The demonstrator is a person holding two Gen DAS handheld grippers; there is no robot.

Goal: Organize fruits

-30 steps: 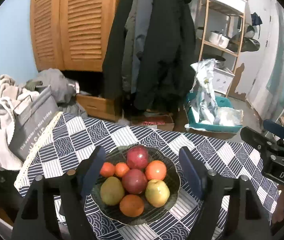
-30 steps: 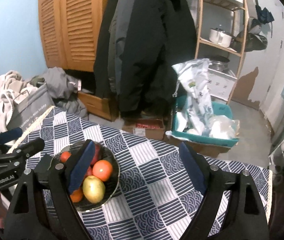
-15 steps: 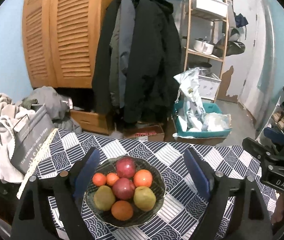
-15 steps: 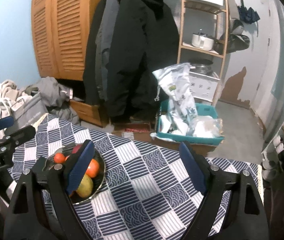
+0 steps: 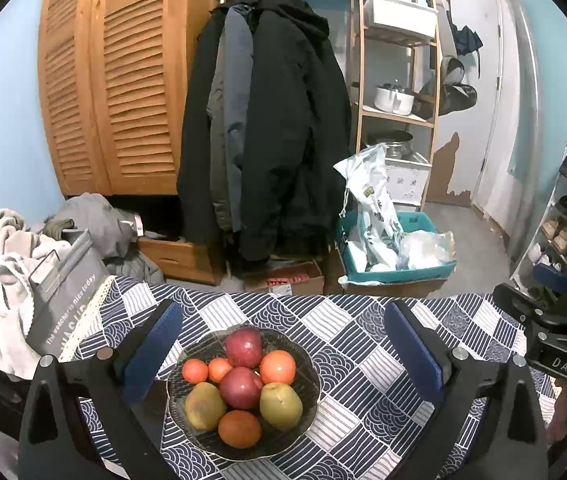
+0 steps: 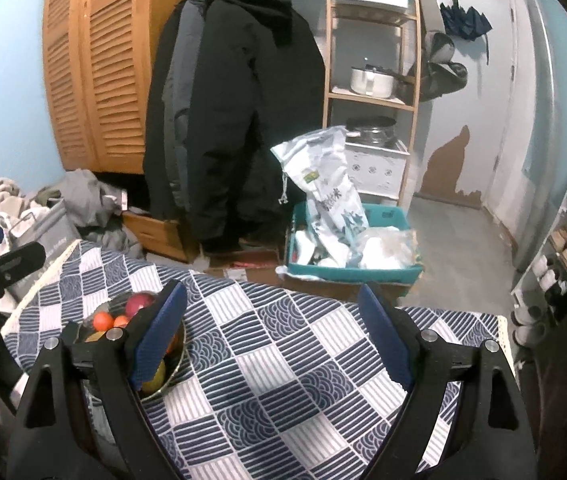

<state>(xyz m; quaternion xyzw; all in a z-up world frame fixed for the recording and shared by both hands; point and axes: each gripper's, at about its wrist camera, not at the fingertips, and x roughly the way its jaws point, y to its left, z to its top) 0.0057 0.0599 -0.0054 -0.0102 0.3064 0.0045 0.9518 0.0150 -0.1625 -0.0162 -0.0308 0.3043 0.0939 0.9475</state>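
Observation:
A dark glass bowl point(image 5: 312, 396) on the checked tablecloth holds two red apples point(image 5: 243, 346), two yellow-green pears point(image 5: 280, 405), oranges point(image 5: 278, 367) and small tangerines point(image 5: 194, 371). My left gripper point(image 5: 283, 314) hovers above and in front of it. Its jaws are opening wide, and its pads touch nothing. My right gripper point(image 6: 271, 296) is open over bare cloth to the right of the bowl point(image 6: 179, 356), with nothing between its fingers. Its left finger hides most of the fruit, though a red apple point(image 6: 139, 303) shows. Each gripper appears at the edge of the other's view.
The blue-and-white tablecloth point(image 6: 283, 360) ends at the table's far edge, with floor beyond. A grey bag point(image 5: 63, 296) and piled clothes lie at the left. A teal crate point(image 5: 399, 272), hanging coats point(image 5: 275, 140), a wooden shelf and a shoe rack stand behind.
The left jaws have spread wider, and the left gripper has pulled back and up, so the bowl looks smaller. The right gripper has drifted right, away from the bowl.

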